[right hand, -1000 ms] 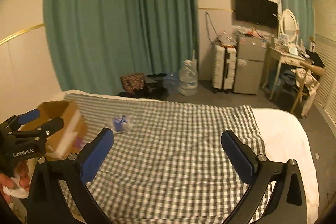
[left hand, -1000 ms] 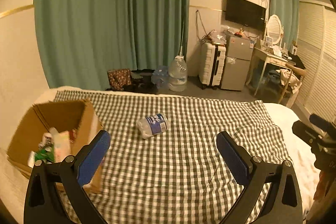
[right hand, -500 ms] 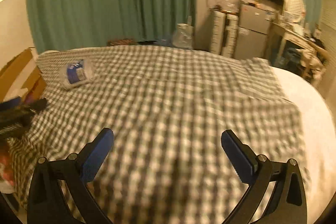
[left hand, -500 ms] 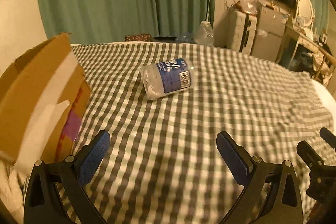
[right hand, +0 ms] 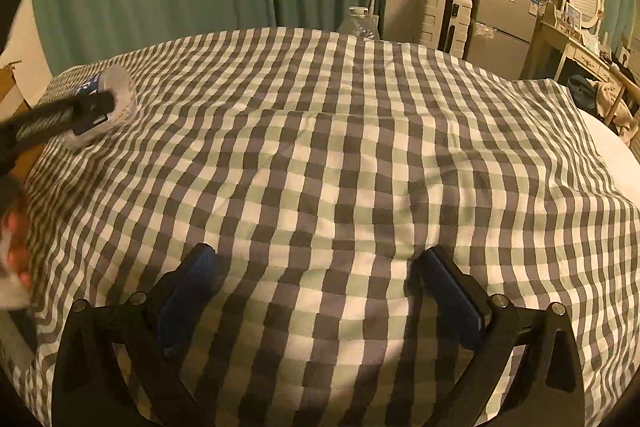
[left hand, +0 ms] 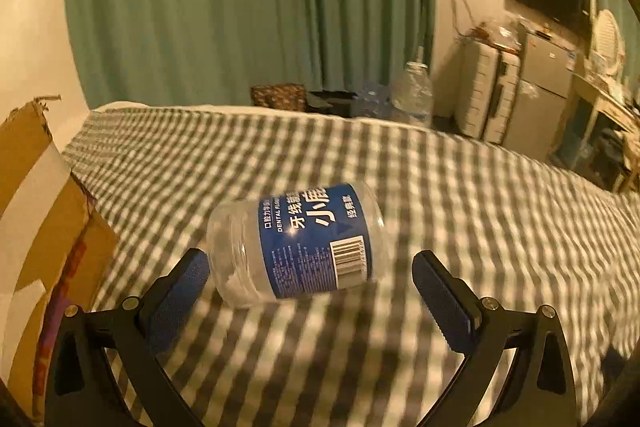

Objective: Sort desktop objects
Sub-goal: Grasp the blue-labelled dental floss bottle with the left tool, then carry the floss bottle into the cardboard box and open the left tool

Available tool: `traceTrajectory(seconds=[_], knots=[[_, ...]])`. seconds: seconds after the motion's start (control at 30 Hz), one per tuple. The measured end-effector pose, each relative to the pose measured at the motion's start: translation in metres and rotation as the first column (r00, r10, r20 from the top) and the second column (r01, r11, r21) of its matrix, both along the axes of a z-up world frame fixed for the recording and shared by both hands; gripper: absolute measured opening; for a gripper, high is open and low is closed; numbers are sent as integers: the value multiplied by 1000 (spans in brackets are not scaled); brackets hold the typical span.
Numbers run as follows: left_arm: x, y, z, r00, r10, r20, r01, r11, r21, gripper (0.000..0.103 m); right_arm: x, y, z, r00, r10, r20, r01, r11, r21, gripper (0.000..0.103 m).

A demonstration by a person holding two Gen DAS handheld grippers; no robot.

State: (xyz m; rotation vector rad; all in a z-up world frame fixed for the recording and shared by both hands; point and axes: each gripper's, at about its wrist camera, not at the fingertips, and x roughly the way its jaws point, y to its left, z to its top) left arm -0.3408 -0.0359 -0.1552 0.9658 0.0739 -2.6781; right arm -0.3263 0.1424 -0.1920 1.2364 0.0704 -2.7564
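Surface: bed covered by a grey-and-white checked cloth [right hand: 340, 155]; the cloth is wrinkled in the middle.
Task object: clear plastic jar [left hand: 296, 247] with a blue label, white characters and a barcode; lies on its side on the checked cloth, toward the left part of the bed.
Jar in right view: seen small at far left [right hand: 114, 91], partly covered by the left tool's finger.
Left hand-held gripper [left hand: 310, 297]: jaws spread wide, low over the cloth, one blue-padded finger on each side of the near end of the jar; whether either pad touches the jar cannot be told. Nothing held.
Right hand-held gripper [right hand: 320, 291]: jaws spread wide, empty, low over bare checked cloth near the front edge of the bed, well apart from the jar.
Cardboard box [left hand: 36, 227]: at the left edge of the bed, just beside the jar's side of the cloth; a flap with white and red tape faces the camera; contents not visible.
Hand [right hand: 14, 247]: blurred, at the left edge of the right view.
Background: green curtains [left hand: 240, 7] behind the bed.
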Motion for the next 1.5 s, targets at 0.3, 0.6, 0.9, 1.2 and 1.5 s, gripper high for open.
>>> traceTrajectory(seconds=[0.3, 0.6, 0.9, 1.2, 1.5], knots=[[-27, -47, -25, 997, 56, 44, -65, 967, 247, 94, -1, 5, 0, 1000, 0, -3, 0, 1000, -7, 103], [10, -42, -2, 1000, 14, 2, -14, 976, 219, 92, -4, 6, 1, 1000, -1, -3, 1, 1000, -7, 103], [53, 6, 71, 990, -130, -55, 133, 989, 58, 92, 4, 9, 40, 999, 13, 32, -13, 1000, -18, 103], [139, 5, 155, 966, -237, -100, 247, 964, 102, 92, 81, 7, 167, 985, 6, -170, -6, 1000, 5, 103], [200, -81, 215, 979, -179, -97, 180, 984, 1, 92, 164, -28, 249, 956, 52, -288, -25, 995, 96, 103]])
